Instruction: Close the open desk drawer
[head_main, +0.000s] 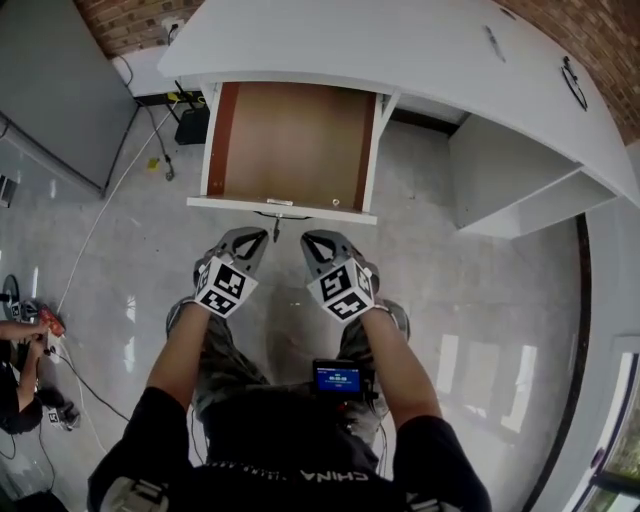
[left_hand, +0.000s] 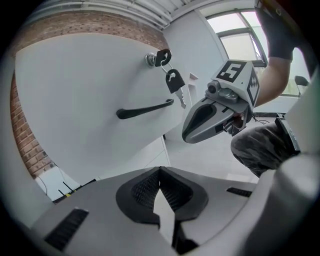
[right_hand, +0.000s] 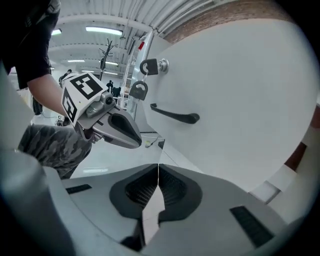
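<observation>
Head view: the drawer (head_main: 290, 140) is open, pulled out from under the white table (head_main: 400, 50) toward you, and I can't see anything inside it. Its front panel (head_main: 230, 204) runs left to right across your path, so the closing push goes straight away from you, into the table. The left tool (head_main: 256, 236) and right tool (head_main: 312, 240) sit side by side just short of that panel, 1 on each side of the keys (head_main: 276, 230) hanging at its middle. Both are about equally near, and neither looks to be touching.

Left gripper view: the left tool is clenched, tips together, with nothing between them. The panel fills the view ahead. Its dark handle (left_hand: 145, 109) lies lengthwise along the panel, with the lock (left_hand: 151, 59) and keys above it in frame. The right tool is just beside yours.

Right gripper view: the right tool is also clenched and empty. It faces the same panel and handle, and the left tool is close alongside.

My read: push flat on the panel with both closed tips, either side of the keys, so the drawer runs in square.

Room: glossy grey floor (head_main: 470, 300), brick wall (head_main: 130, 20) behind the table, cables (head_main: 120, 190) on the left. A person (head_main: 22, 380) sits low at the left edge, well apart.
</observation>
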